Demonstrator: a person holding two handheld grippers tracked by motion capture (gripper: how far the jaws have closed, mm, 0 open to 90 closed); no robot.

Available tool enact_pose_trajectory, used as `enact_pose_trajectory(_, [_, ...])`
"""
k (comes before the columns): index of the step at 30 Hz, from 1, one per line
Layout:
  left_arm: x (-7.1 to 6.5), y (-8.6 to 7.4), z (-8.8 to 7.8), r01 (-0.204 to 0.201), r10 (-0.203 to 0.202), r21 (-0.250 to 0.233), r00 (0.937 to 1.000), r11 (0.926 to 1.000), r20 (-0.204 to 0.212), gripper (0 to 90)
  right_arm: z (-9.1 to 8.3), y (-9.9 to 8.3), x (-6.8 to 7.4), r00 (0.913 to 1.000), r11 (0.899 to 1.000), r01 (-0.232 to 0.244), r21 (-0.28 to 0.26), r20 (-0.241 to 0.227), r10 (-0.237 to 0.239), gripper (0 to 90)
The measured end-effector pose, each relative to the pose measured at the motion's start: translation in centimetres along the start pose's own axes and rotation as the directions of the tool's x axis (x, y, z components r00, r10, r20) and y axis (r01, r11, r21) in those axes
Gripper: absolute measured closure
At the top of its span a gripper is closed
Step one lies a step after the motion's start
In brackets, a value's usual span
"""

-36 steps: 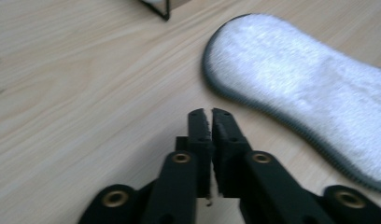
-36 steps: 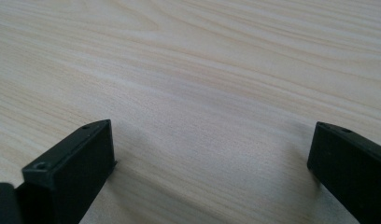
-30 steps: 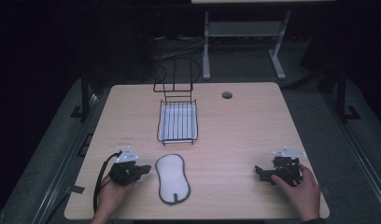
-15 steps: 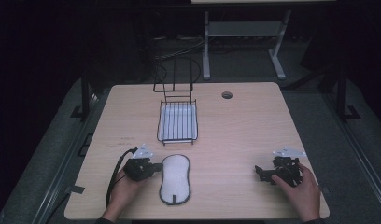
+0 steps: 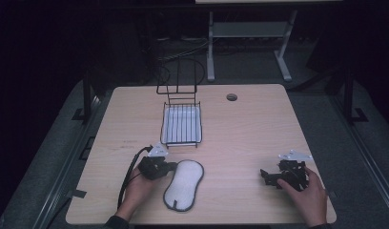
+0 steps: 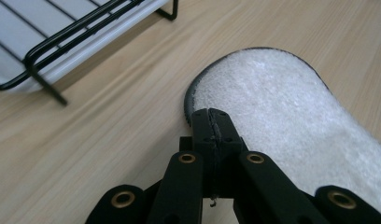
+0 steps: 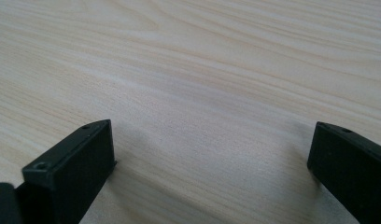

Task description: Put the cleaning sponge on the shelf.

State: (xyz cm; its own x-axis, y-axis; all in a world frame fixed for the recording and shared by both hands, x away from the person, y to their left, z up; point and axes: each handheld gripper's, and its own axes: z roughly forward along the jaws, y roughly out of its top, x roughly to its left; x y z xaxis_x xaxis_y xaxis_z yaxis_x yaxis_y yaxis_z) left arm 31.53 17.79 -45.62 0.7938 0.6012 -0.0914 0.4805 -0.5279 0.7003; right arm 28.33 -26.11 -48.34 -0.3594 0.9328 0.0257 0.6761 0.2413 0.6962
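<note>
A white fleecy insole-shaped pad [image 5: 184, 184] with a dark rim lies on the wooden table [image 5: 240, 133] near the front edge. My left gripper [image 5: 172, 165] is shut, its tips right at the pad's upper left edge. In the left gripper view the closed jaws [image 6: 210, 116] sit at the dark rim of the pad [image 6: 282, 102]; nothing shows between them. My right gripper [image 5: 263, 176] rests at the front right of the table, held by a hand. Its jaws stand wide apart in the right gripper view [image 7: 212, 154], over bare wood.
A black wire rack [image 5: 181, 124] with a white tray under it stands at the table's middle back, just beyond the pad, and shows as wire rack [image 6: 62, 42] in the left gripper view. A round cable hole [image 5: 231, 97] lies farther back. A cable trails from the left gripper.
My left hand has slid rightward across the table, bringing the shut gripper up to the pad's left edge. The right hand and the pad have stayed put.
</note>
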Motion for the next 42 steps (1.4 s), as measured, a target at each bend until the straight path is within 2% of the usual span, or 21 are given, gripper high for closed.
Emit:
enact_pose_trajectory(5, [-0.6, 0.5, 0.1, -0.011, 0.012, -0.009, 0.9996, 0.9999, 0.025, 89.7, 0.0, 0.0, 0.0, 1.0000, 1.000, -0.001, 0.000, 0.000, 0.001, 0.2])
enact_pose_trajectory(11, [-1.5, 0.5, -1.7, 0.011, -0.007, -0.051, 0.9977, 0.9986, 0.068, 89.6, 0.0, 0.0, 0.0, 1.0000, 1.000, -0.001, 0.000, 0.000, 0.001, 0.2])
enact_pose_trajectory(20, [-3.9, -0.9, -3.6, 0.003, 0.005, -0.059, 0.9904, 0.9982, 0.138, 89.3, 0.0, 0.0, 0.0, 1.0000, 1.000, -0.001, 0.000, -0.001, 0.001, 0.2])
enact_pose_trajectory(30, [-6.1, -2.8, -3.9, 0.006, -0.006, 0.002, 0.9825, 1.0000, 0.186, 89.1, 0.0, 0.0, 0.0, 1.0000, 1.000, 0.000, 0.000, 0.000, 0.000, 0.2])
enact_pose_trajectory(35, [-6.0, -3.3, -3.6, 0.008, -0.015, 0.037, 0.9819, 0.9993, 0.189, 89.2, 0.0, 0.0, 0.0, 1.0000, 1.000, -0.003, 0.000, -0.001, 0.003, 0.2])
enact_pose_trajectory(38, [-5.8, -3.5, -3.5, 0.021, -0.028, 0.037, 0.9788, 0.9991, 0.203, 89.6, 0.0, 0.0, 0.0, 1.0000, 1.000, -0.003, 0.000, -0.001, 0.003, 0.2])
enact_pose_trajectory(40, [-5.7, -3.5, -3.5, 0.034, -0.040, 0.035, 0.9781, 0.9988, 0.204, 89.7, 0.0, 0.0, 0.0, 1.0000, 1.000, -0.002, 0.000, -0.001, 0.002, 0.2])
enact_pose_trajectory(42, [-5.5, -3.6, -3.6, 0.028, -0.035, 0.038, 0.9791, 0.9989, 0.200, 89.7, 0.0, 0.0, 0.0, 1.0000, 1.000, -0.002, 0.000, -0.001, 0.002, 0.2])
